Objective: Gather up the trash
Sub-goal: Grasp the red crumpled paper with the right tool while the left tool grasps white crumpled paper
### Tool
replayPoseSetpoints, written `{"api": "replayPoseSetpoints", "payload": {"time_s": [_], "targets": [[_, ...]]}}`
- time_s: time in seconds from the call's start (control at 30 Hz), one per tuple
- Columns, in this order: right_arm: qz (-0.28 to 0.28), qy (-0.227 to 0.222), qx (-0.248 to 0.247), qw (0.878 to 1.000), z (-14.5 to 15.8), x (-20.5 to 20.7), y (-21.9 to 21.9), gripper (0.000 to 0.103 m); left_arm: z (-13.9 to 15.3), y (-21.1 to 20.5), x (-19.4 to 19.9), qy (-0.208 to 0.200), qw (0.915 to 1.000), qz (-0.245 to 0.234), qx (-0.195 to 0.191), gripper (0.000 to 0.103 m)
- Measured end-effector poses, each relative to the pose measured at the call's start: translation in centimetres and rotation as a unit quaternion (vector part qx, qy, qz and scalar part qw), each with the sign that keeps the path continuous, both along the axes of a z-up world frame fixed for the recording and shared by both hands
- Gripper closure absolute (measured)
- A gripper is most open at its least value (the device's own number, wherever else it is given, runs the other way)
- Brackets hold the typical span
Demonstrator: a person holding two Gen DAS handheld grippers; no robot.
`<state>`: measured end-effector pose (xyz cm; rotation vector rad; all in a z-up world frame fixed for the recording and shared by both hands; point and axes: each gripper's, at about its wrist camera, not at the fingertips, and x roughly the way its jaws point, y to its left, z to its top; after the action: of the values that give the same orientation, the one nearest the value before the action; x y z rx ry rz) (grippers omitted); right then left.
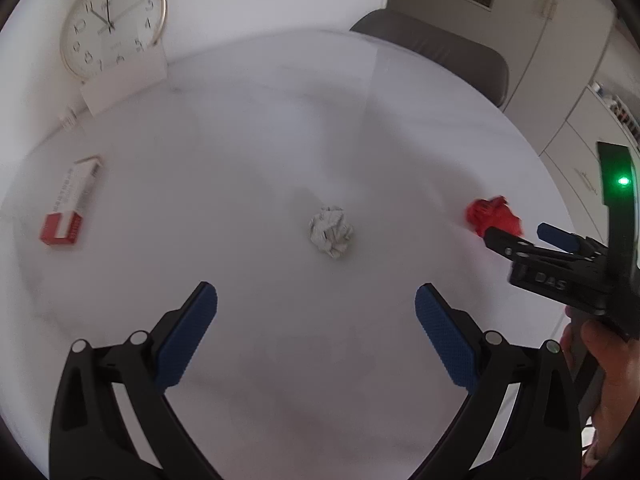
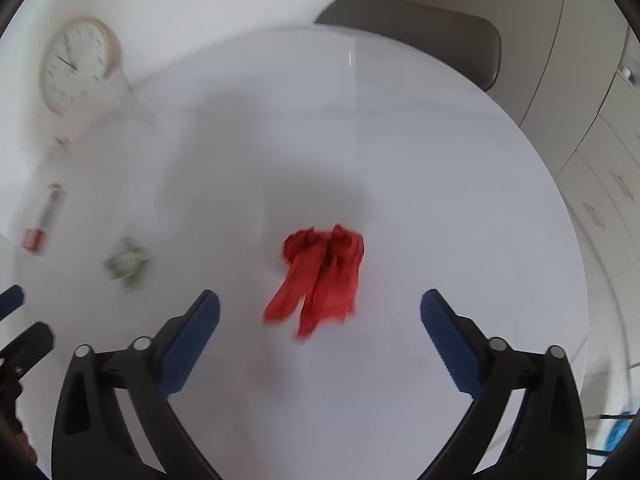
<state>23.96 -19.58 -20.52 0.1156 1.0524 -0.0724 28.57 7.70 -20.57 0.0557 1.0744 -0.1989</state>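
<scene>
A crumpled white paper ball (image 1: 331,231) lies on the round white table (image 1: 280,140), ahead of my open, empty left gripper (image 1: 316,300). A crumpled red wrapper (image 2: 320,276) lies just ahead of my open, empty right gripper (image 2: 320,304), between the lines of its fingers. The wrapper also shows in the left wrist view (image 1: 493,219), with the right gripper (image 1: 516,236) beside it. A red and white box (image 1: 72,204) lies at the table's left. The paper ball (image 2: 127,261) and box (image 2: 42,220) show blurred in the right wrist view.
A round wall clock (image 1: 112,24) leans on the wall behind a white card (image 1: 124,80) at the table's back left. A grey chair (image 1: 440,56) stands behind the table. Cabinets (image 2: 580,80) line the right side.
</scene>
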Motion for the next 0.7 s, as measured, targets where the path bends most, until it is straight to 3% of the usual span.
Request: {"api": "replayPoseSetpoints", "payload": {"time_s": [0.1,0.17,0.23,0.37,0.53,0.7], "targets": [[0.003,0.018,-0.003,1.0,-1.1,1.1,-0.3,0.038,-1.7,-0.3,1.6,0.012,0.9999,0.006,-0.001,0.008],[0.005,0.022,-0.005,1.0,-1.2,1.3,-0.7,0.063,-2.6,-0.8,2.9,0.017,0.9998,0.013,-0.001,0.008],[0.005,0.019,-0.002,1.0,-1.0,1.2,-1.3,0.072,-3.2,-1.2,3.9,0.019,0.9996,0.02,-0.003,0.008],[0.007,0.01,0.013,1.0,0.1,0.5,-1.9,0.075,-4.6,-2.0,5.8,0.021,0.999,0.04,0.002,0.011],[0.008,-0.007,0.032,0.999,1.8,-1.3,-3.4,0.075,-6.5,-3.2,7.5,0.043,0.9976,0.052,0.011,0.038],[0.0,-0.019,0.047,0.999,3.0,-2.9,-4.7,0.075,-6.7,-3.8,7.9,0.032,0.9977,0.053,0.028,0.063]]}}
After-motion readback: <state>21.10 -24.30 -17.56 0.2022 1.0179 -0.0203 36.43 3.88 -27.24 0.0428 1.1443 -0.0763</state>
